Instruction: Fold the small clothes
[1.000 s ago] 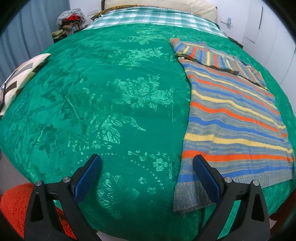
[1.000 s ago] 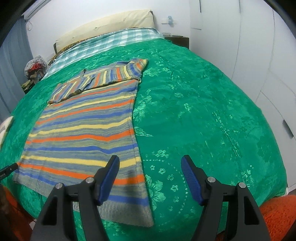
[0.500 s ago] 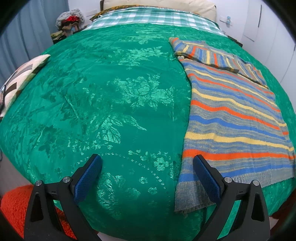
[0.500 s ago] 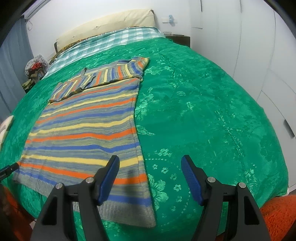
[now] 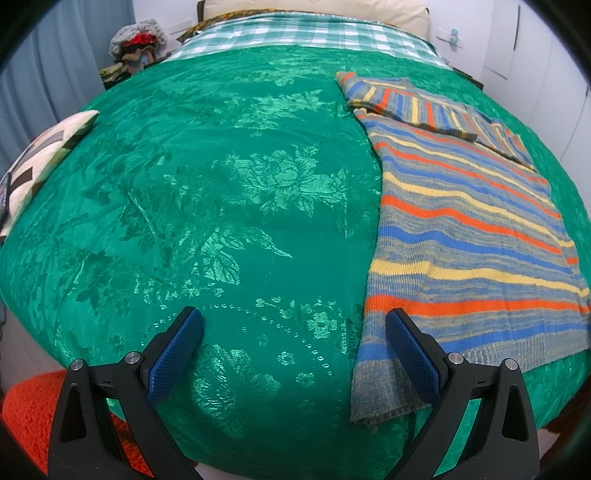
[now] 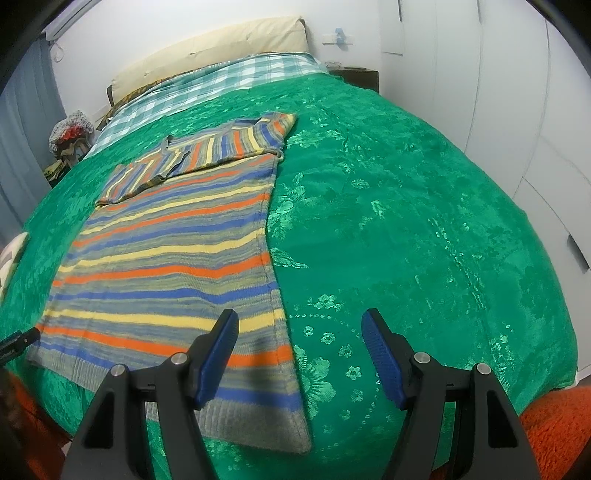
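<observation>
A small striped knit sweater (image 5: 469, 236) (image 6: 177, 258) in grey, blue, orange and yellow lies flat on the green bedspread (image 5: 221, 206) (image 6: 406, 221). Both sleeves are folded across its far end. My left gripper (image 5: 293, 325) hovers open over the bed's near edge, its right finger above the sweater's lower left hem corner. My right gripper (image 6: 299, 328) hovers open too, its left finger above the hem's lower right corner. Nothing sits between either pair of fingers.
A patterned cushion (image 5: 40, 155) rests at the bed's left edge. A checked sheet (image 5: 295, 31) and cream pillow (image 6: 210, 55) lie at the head. An orange rug (image 5: 26, 410) covers the floor below. White wardrobe doors (image 6: 517, 110) stand to the right.
</observation>
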Motion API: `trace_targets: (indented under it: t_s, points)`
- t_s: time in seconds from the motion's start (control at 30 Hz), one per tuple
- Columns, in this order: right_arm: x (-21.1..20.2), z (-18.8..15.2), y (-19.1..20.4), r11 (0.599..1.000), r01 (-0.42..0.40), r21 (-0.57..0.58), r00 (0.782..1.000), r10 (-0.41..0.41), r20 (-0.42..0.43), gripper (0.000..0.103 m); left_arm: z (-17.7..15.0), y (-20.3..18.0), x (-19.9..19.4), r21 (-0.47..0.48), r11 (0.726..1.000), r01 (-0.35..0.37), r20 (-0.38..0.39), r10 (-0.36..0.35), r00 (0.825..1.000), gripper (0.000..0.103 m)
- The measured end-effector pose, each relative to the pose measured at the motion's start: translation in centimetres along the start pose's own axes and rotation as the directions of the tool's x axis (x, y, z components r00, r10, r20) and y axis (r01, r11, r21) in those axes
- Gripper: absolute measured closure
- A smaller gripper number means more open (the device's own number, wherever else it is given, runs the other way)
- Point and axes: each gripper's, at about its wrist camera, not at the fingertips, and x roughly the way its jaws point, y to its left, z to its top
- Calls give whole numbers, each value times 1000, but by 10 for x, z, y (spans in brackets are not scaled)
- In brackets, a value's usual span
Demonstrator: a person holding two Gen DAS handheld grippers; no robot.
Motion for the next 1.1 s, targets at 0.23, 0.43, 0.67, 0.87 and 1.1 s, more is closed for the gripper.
trace_targets:
  t_s: [0.23,0.43,0.67,0.87,1.1]
  points:
    - [0,0,0,1000,1,-3,1000,-1,0,34,-1,0,1,5,1000,-1,-1,1,1000,3]
    - [0,0,0,1000,1,-4,1000,-1,0,34,-2,-1,2,11,1000,-4,-4,4,1000,3]
    - [0,0,0,1000,0,-4,1000,0,0,34,-2,-1,2,16,1000,-5,-5,5,1000,3]
    - [-1,7,-7,1000,-20,13,1000,20,-4,34,2,12,-4,-20,999,35,-14,-36,999,3]
    - [-27,43,-65,977,-137,166,989,143,-27,34,-3,9,-10,-13,976,217,-67,-217,974,4]
